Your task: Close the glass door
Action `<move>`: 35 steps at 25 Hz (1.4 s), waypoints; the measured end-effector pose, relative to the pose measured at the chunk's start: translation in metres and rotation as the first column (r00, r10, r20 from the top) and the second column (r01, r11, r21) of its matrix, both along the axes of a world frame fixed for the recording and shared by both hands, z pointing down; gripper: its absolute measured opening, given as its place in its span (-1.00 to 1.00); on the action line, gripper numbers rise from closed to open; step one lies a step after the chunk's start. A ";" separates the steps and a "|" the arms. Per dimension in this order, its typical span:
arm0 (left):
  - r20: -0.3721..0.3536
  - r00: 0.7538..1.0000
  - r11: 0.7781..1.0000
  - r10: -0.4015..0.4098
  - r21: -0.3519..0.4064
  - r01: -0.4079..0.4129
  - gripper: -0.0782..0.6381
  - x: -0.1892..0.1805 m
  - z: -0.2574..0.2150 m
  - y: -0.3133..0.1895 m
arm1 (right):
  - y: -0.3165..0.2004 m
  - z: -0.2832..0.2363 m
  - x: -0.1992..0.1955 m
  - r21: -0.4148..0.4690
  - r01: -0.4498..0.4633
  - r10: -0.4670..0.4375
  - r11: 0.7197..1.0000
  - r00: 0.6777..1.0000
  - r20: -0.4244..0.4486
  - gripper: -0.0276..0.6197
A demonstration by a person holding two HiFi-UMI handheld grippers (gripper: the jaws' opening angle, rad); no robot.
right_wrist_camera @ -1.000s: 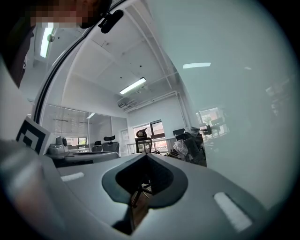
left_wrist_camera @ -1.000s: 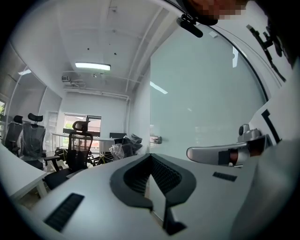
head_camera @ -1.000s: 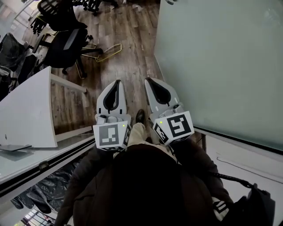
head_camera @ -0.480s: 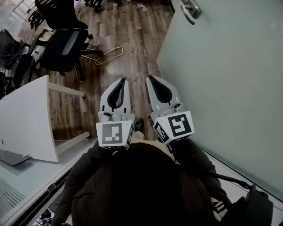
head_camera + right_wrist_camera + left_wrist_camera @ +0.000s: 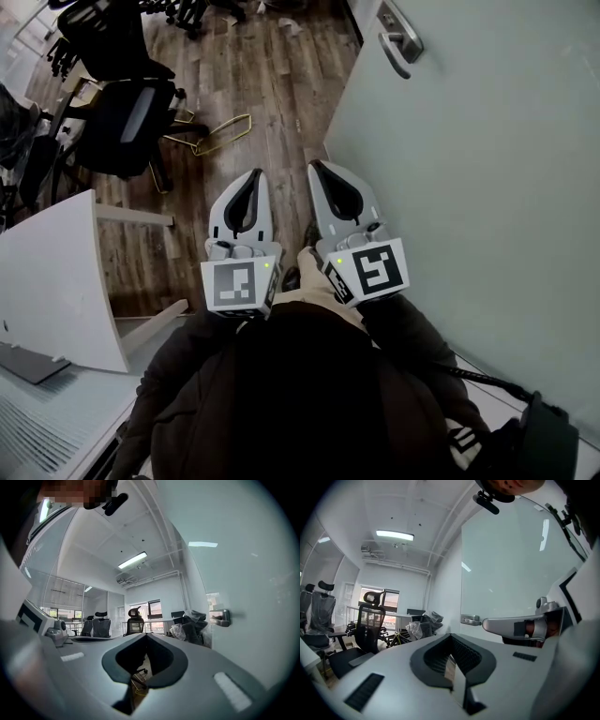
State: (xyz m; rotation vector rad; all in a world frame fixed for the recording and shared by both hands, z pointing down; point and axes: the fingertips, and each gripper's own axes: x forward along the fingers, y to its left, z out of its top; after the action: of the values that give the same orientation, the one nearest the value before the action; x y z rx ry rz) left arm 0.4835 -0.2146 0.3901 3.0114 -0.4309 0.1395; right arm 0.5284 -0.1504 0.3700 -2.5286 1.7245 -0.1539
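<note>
Now | glass door (image 5: 487, 187): frosted, metal handle (image 5: 398, 42) | left gripper (image 5: 254, 174), right gripper (image 5: 316, 168): jaws together, empty

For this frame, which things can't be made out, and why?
Glass door: hinges and frame lie beyond the head view's right and top edges.
Door handle: sits at the head view's top edge, tiny in both gripper views; lock detail unreadable.
Floor under the person: hidden in the head view by the dark jacket.
</note>
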 end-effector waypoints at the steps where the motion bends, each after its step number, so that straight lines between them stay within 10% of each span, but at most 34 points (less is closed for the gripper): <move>1: 0.001 1.000 1.000 0.007 0.002 -0.007 -0.79 0.010 0.002 -0.002 | -0.002 0.001 0.010 0.000 -0.005 0.005 1.000 1.000 -0.007 -0.91; 14: 0.024 0.996 0.997 0.081 0.017 -0.082 -0.79 0.183 0.005 -0.064 | -0.069 0.054 0.164 -0.043 -0.029 0.035 0.999 0.991 0.130 -0.91; 24: -0.055 0.987 0.988 0.151 0.034 -0.149 -0.79 0.267 -0.022 -0.081 | -0.078 -0.044 0.228 0.053 -0.096 0.102 0.994 0.987 -0.122 -0.91; 35: -0.055 0.949 0.951 0.310 0.025 -0.309 -0.79 0.346 -0.015 -0.062 | -0.031 -0.006 0.296 -0.109 -0.278 0.242 0.954 0.935 -0.259 -0.66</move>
State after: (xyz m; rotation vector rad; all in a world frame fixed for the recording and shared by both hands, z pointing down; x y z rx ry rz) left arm 0.8294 -0.2769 0.3752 3.0675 0.0502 0.0705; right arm 0.8246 -0.1818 0.3636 -2.9634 1.4731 0.0533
